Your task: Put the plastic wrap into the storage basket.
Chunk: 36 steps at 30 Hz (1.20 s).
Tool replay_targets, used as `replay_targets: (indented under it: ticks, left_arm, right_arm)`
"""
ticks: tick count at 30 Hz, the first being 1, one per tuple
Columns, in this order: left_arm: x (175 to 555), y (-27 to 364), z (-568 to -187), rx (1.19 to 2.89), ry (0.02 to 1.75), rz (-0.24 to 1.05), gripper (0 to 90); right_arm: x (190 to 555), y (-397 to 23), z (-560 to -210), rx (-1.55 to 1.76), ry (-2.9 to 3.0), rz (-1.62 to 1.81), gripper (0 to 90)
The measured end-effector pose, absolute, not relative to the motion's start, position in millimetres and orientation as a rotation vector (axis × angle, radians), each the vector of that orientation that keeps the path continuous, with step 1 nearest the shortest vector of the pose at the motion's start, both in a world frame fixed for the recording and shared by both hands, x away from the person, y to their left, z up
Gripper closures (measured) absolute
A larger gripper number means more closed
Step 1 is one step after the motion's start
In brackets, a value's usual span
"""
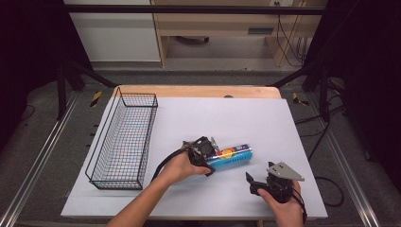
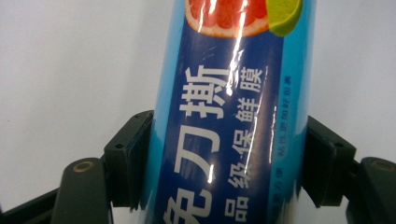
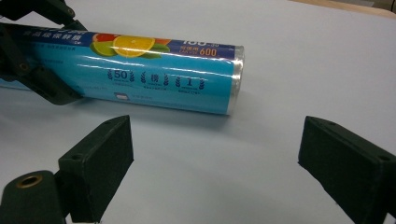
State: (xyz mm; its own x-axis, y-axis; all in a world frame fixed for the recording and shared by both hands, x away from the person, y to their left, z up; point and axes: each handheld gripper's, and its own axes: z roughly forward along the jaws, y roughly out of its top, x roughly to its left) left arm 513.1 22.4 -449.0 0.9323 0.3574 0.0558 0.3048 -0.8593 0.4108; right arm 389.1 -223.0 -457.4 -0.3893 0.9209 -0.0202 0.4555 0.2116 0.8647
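A dim room with dark framing all around, and in the middle a counter (image 1: 293,123) covered by a pale sheet, nicely lit for the action. On the left side stands a black wire basket (image 1: 124,138), long and narrow, with nothing inside that I can make out. Centre stage lies the roll of cling film (image 1: 232,156), a blue tube with citrus fruit printed on it, flat on its side on the sheet and well apart from the basket. The left gripper (image 1: 210,160) is right on it: in the left gripper view the two black jaws sit against either flank of the roll (image 2: 224,140), pads touching the shiny wrapper, so I call that a grip on the near end of the tube. The roll rests on the counter, not lifted yet. Over on the right, the right gripper (image 1: 251,182) waits near the front edge, its jaws spread wide with nothing between them, and from its own view the far end of the roll (image 3: 163,77) lies just ahead, untouched. So this looks like the pick-up step, grasp made and lift to come. Next, I reckon, the left hand needs a firm hold, since that slick wrapper could slip or the long tube could droop, then a clean raise and a carry leftward over the basket rim.
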Motion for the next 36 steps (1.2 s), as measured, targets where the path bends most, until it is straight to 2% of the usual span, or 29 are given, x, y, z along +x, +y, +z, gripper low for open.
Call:
replay_targets:
  ticks: [20, 36]
  left_arm:
    - [513, 32, -438, 2.607, 0.555, 0.158, 30.4]
    - [505, 38, -412, 2.549, 0.517, 0.252, 31.3]
  right_arm:
    - [389, -225, -457, 1.282, 1.935, 1.103, 10.5]
    - [389, -224, -457, 1.29, 1.935, 1.116, 10.5]
